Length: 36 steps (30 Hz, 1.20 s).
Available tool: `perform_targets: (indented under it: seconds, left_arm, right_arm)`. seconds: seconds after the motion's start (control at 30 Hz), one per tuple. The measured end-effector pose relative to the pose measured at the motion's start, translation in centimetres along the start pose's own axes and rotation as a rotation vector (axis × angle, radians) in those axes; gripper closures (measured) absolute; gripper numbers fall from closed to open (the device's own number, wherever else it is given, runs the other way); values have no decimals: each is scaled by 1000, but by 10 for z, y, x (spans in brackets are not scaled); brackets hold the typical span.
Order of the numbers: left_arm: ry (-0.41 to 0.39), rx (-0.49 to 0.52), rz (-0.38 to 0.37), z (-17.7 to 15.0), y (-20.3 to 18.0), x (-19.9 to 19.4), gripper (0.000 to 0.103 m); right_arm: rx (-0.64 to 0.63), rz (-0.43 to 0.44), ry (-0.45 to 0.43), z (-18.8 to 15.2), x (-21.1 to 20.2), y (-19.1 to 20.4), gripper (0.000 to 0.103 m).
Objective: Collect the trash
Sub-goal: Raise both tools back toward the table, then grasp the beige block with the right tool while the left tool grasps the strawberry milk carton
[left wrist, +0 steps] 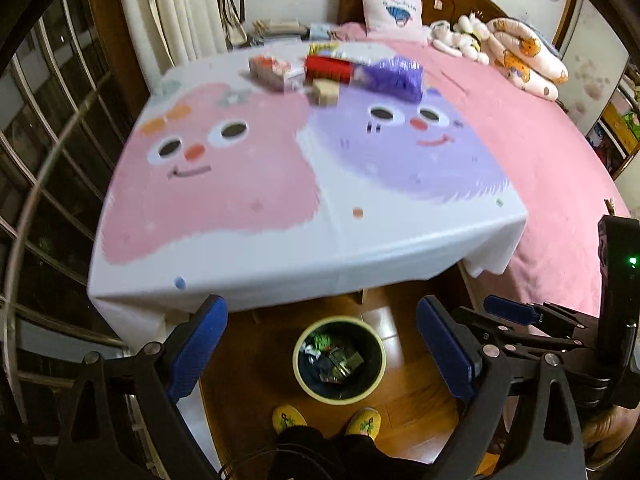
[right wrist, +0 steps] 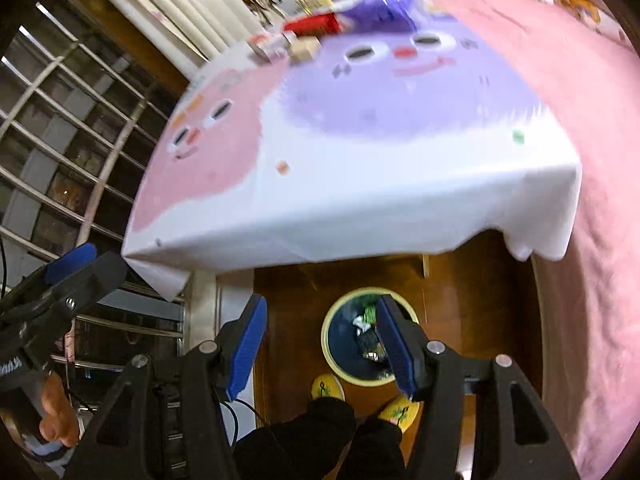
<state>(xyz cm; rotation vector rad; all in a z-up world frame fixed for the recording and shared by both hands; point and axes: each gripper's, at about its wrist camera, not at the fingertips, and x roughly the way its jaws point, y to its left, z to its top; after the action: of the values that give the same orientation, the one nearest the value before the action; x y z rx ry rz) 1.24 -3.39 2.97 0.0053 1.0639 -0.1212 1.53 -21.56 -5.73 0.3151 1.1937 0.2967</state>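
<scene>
- Left wrist view: your left gripper [left wrist: 322, 350] is closest to the camera, with its blue fingers [left wrist: 196, 350] spread wide and nothing between them.
- Right below the gap between those fingers sits the trash bin [left wrist: 307, 380] on the brown floor, with wrappers and scraps already inside.
- Just under the bin you can see your two yellow slippers [left wrist: 289, 420].
- Past the fingertips stands the table [left wrist: 280, 264], covered by a cloth with a pink face and a purple face.
- Far across the table, at its back edge, lies a pile of trash [left wrist: 332, 74]: a red pack, a purple bag and small boxes. It looks blurry.
- Off to the right side is your right gripper [left wrist: 508, 312], beside the pink bed [left wrist: 560, 184].
- Right wrist view: your right gripper [right wrist: 324, 348] has its fingers [right wrist: 248, 348] apart and holds nothing.
- Its right finger covers part of the trash bin [right wrist: 340, 364], which is straight below.
- Your slippers [right wrist: 326, 388] are beside the bin.
- At the table's [right wrist: 360, 216] far edge is the trash pile [right wrist: 316, 30], well away from the fingertips.
- Your left gripper [right wrist: 72, 258] peeks in at the left.
</scene>
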Motion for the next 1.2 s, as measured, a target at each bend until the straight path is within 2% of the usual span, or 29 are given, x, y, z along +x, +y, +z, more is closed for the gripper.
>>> perform_targets:
  seconds: [0.3, 0.43, 0.63, 0.77, 0.87, 1.0, 1.2]
  left_arm:
    - [-60, 15, 32, 28, 7, -43, 8]
    - [-77, 12, 34, 44, 12, -50, 8]
    - [-87, -8, 19, 90, 38, -41, 7]
    - [-95, 17, 8, 135, 56, -22, 1]
    - [-99, 60, -1, 174, 70, 1, 1]
    - [-55, 95, -37, 229, 92, 53, 1]
    - [19, 112, -78, 281, 118, 130, 1]
  right_arm:
    - [-86, 7, -87, 27, -32, 23, 46]
    - [-119, 6, -115, 43, -37, 34, 46]
    - [-124, -14, -154, 79, -34, 43, 46]
    - [-93, -47, -177, 118, -19, 48, 46]
    - [-67, -75, -189, 150, -2, 51, 46]
    - [-35, -113, -189, 199, 33, 57, 46]
    - [-19, -172, -172, 265, 110, 61, 46]
